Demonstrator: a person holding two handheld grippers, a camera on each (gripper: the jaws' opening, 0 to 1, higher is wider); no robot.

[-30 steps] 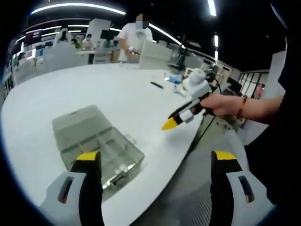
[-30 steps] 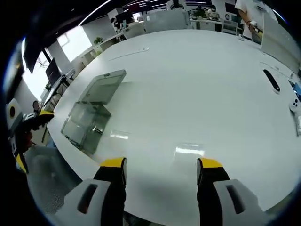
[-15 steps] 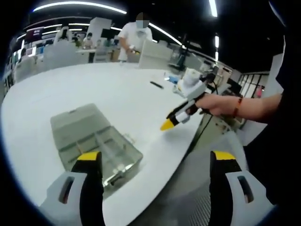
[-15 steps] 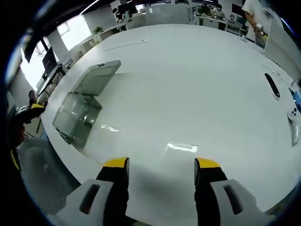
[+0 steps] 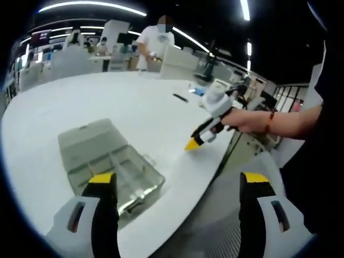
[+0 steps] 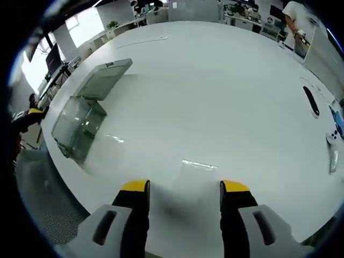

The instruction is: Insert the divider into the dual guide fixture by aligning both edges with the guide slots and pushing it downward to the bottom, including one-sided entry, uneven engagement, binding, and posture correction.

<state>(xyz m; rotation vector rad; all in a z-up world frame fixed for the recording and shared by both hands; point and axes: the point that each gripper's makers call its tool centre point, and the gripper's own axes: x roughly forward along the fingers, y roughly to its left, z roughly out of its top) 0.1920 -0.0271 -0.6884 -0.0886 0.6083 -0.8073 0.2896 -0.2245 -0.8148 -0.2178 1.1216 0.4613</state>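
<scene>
In the left gripper view, the left tongs rise from the bottom with their two yellow-tipped jaws spread wide, and nothing sits between them. One jaw is in front of the near corner of a clear plastic box, but I cannot tell if it touches. The other jaw hangs out past the edge of the surface, over the grey floor.

The clear plastic box lies near the edge of the big white surface. Its lid is open and lies flat behind it. Thin clear walls inside split the box into little spaces. I cannot pick out a loose divider; the clear parts are too hard to tell apart.

A bit farther, on the right, a hand holds the right tongs. Their yellow tip points down at the white surface near its edge, well apart from the box.

In the right gripper view, the right tongs have their jaws apart and hold nothing. Only bare white surface shows between them. The clear box sits far off to the left, near the surface edge.

Farther back, a small black thing lies on the surface. Beyond it a person in a white top stands by other desks.
</scene>
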